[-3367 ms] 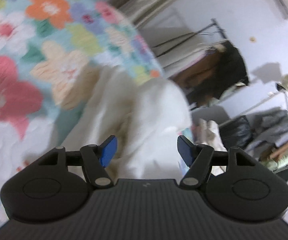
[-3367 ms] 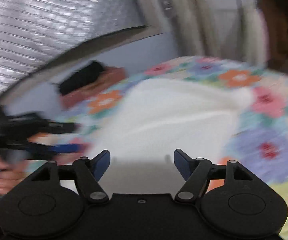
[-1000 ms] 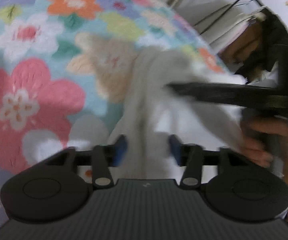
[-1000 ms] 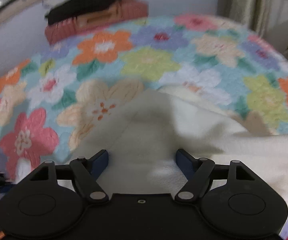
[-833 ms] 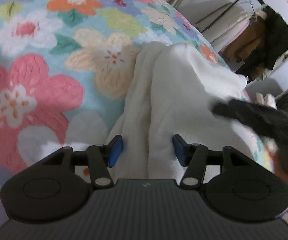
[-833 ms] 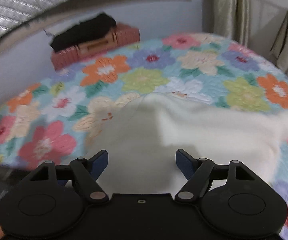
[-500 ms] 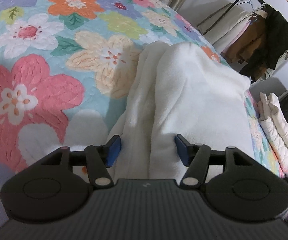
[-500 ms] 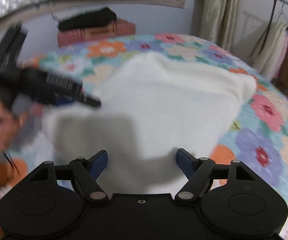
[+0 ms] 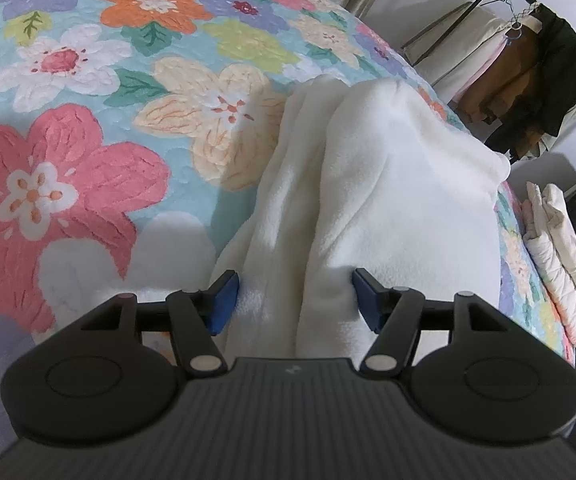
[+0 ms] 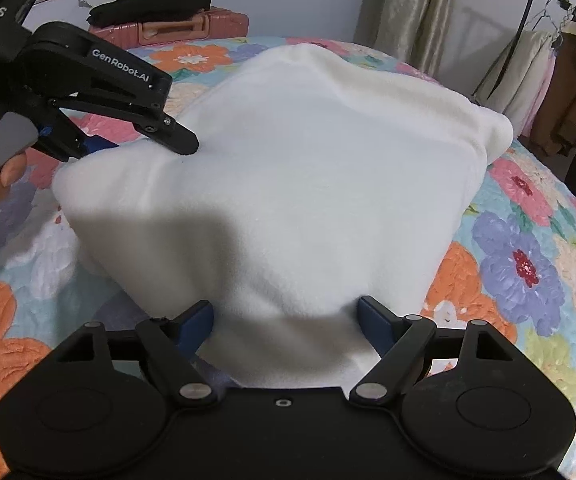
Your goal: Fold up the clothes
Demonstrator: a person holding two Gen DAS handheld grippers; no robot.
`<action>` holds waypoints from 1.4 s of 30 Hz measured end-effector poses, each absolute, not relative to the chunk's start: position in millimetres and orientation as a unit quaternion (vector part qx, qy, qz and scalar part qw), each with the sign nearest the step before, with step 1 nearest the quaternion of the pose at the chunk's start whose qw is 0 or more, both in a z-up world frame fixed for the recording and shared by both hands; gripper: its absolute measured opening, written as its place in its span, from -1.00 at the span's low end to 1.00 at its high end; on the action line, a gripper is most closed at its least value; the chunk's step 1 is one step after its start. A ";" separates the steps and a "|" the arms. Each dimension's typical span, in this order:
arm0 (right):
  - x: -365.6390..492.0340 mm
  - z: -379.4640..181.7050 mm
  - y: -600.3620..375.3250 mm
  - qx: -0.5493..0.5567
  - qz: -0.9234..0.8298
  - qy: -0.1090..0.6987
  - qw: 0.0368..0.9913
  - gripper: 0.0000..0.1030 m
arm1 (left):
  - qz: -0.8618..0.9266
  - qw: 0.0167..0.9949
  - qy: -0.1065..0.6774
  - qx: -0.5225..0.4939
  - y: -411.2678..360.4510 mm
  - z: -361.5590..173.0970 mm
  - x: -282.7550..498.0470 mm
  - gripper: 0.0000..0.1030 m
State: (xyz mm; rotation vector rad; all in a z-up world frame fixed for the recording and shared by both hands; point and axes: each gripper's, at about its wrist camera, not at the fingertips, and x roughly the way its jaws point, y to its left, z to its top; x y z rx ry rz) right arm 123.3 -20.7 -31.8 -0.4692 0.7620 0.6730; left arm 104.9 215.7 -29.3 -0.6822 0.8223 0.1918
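Observation:
A cream fleece garment [image 9: 387, 184] lies folded in a thick pad on the flowered bedspread [image 9: 88, 120]. My left gripper [image 9: 293, 300] is open, its blue fingertips either side of the garment's near edge, with bunched folds between them. In the right wrist view the garment [image 10: 307, 168] fills the middle. My right gripper [image 10: 286, 328] is open, its fingertips straddling the near corner. The left gripper also shows in the right wrist view [image 10: 144, 136], resting on the garment's left corner.
A stack of folded pale clothes [image 9: 559, 256] lies at the bed's right edge. A clothes rack with hanging garments [image 9: 527, 64] stands beyond the bed. An orange suitcase [image 10: 192, 28] with black cloth on top sits behind the bed.
The right gripper swung round from the head side to the garment's near corner. The left gripper opened a little wider and stayed at its edge. The garment settled flat.

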 end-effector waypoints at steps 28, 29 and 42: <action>84.9 33.7 -114.1 -0.074 0.232 0.440 0.864 0.76 | 0.078 0.904 0.411 -0.087 86.8 58.5 50.3 0.81; 80.5 36.3 -116.4 -0.075 0.233 0.438 0.865 0.76 | 0.078 0.905 0.409 -0.086 84.3 59.8 46.8 0.82; 43.0 50.3 -122.3 -0.089 0.257 0.411 0.870 0.75 | 0.064 0.904 0.412 -0.098 49.5 27.5 5.9 1.00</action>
